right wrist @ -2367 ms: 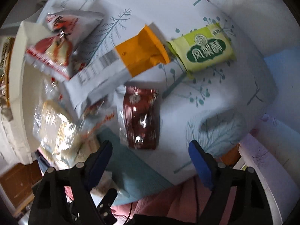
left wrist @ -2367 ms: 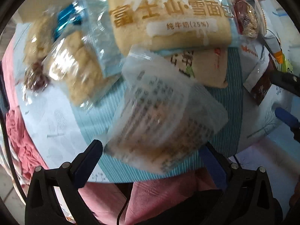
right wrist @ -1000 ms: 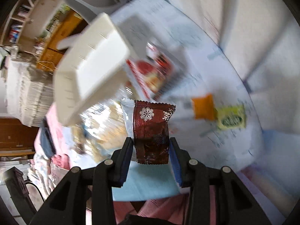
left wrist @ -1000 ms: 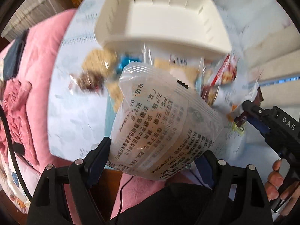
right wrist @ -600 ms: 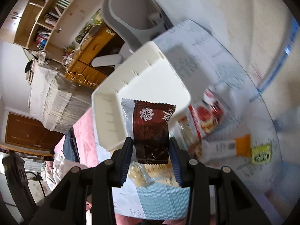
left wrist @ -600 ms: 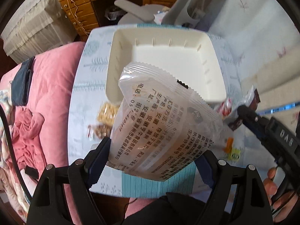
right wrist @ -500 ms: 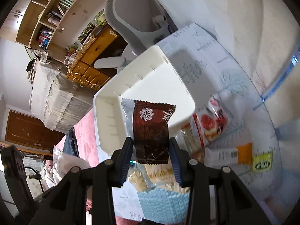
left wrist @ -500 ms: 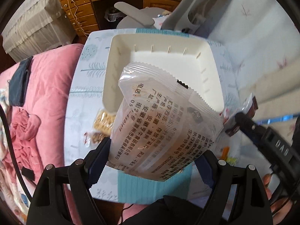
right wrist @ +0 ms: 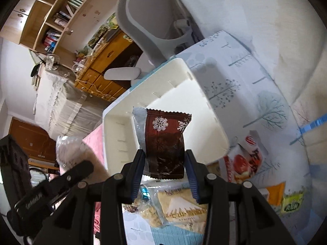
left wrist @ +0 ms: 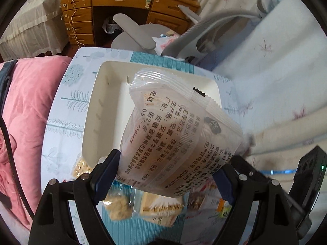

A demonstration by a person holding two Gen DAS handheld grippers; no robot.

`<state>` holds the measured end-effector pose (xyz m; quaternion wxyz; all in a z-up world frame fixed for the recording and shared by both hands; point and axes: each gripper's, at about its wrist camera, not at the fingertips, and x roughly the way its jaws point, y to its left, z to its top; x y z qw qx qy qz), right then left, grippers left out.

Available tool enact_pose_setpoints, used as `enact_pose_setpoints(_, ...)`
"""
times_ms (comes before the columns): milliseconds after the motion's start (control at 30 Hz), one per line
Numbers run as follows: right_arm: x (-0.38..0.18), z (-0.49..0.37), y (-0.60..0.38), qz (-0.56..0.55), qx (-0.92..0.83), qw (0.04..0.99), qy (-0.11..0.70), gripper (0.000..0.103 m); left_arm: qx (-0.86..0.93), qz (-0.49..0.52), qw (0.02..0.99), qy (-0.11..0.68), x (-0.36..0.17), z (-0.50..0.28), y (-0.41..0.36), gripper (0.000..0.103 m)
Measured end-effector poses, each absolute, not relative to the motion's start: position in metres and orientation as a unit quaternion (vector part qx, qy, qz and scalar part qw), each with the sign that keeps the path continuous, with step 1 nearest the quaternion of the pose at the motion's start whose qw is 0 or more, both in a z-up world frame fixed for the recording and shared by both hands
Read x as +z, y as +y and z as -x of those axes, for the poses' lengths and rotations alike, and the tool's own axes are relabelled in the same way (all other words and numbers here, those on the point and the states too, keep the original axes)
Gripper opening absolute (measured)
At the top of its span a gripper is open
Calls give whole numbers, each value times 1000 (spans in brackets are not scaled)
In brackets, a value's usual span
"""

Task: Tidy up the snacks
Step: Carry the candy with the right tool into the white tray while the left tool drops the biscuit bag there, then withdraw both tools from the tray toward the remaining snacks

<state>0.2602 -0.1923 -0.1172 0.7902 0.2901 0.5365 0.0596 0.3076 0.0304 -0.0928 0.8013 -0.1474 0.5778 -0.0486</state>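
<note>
My left gripper (left wrist: pixel 165 171) is shut on a clear printed snack packet (left wrist: pixel 175 134) and holds it in the air over the near part of a white plastic bin (left wrist: pixel 96 110). My right gripper (right wrist: pixel 165 161) is shut on a dark red snowflake packet (right wrist: pixel 165 143) and holds it above the same white bin (right wrist: pixel 114 140). The bin's inside shows nothing in it. Both packets hide part of the bin. The left gripper (right wrist: pixel 61 181) also shows at the lower left of the right wrist view.
Loose snacks lie on the tree-print tablecloth (right wrist: pixel 241 77) near me: a bread packet (right wrist: pixel 181 208), a red-and-white packet (right wrist: pixel 243 163), an orange packet (right wrist: pixel 276 192), a green packet (right wrist: pixel 292 204). A grey office chair (left wrist: pixel 196 34) and wooden desk (left wrist: pixel 114 6) stand behind. Pink bedding (left wrist: pixel 22 110) lies left.
Both grippers closed on their packets, lifted them off the table and carried them over the white bin. The bin now sits closer and larger in both views.
</note>
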Motion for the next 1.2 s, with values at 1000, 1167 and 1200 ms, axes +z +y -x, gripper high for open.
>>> enact_pose_setpoints(1000,-96,-126,-201,-280,93,795,530,76,-45,174,822,540,-82,-123,43,102)
enact_pose_setpoints(1167,-104,-94,-198,-269,102,788,545,76,-20,169,822,543,-90,-73,47,102)
enact_pose_setpoints(1200,-106,-89,-197,-267,105,786,548,76,-17,167,823,543,-90,-65,47,102)
